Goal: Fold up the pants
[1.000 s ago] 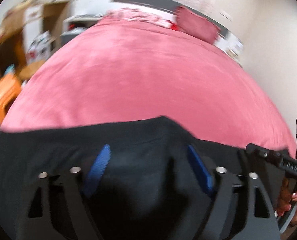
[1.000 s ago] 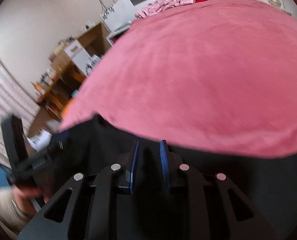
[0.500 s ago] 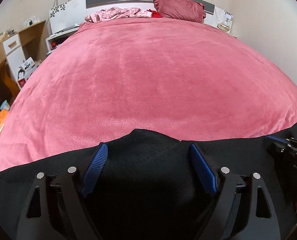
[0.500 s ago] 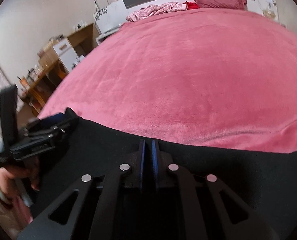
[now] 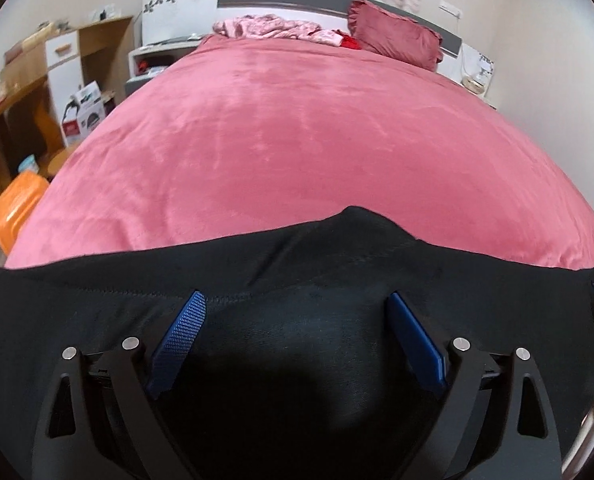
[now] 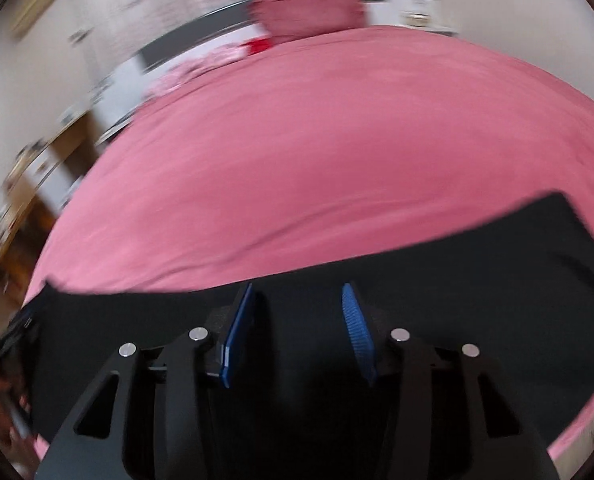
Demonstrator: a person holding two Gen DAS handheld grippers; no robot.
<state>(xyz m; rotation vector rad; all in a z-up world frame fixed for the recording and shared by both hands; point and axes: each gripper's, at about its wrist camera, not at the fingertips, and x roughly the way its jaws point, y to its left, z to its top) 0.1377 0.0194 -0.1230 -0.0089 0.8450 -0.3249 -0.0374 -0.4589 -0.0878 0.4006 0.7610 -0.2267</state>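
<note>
Black pants (image 5: 297,264) lie flat across the near end of a pink bedspread (image 5: 297,128), with a small peak of fabric at the middle of their far edge. My left gripper (image 5: 295,304) is open above the pants, its blue pads wide apart. In the blurred right wrist view the pants (image 6: 457,264) stretch from left to right, and my right gripper (image 6: 297,296) is open over them, its blue pads apart with nothing between them. The other gripper shows at the far left edge of that view (image 6: 5,340).
A red pillow (image 5: 397,44) and a pink heap of clothes (image 5: 273,28) lie at the headboard. A wooden desk (image 5: 25,92), boxes and an orange stool (image 5: 17,208) stand left of the bed. A wall runs along the right.
My right gripper has opened from shut on the pants and let the fabric go, and it is swinging. The pants have settled flat. The left gripper stays open.
</note>
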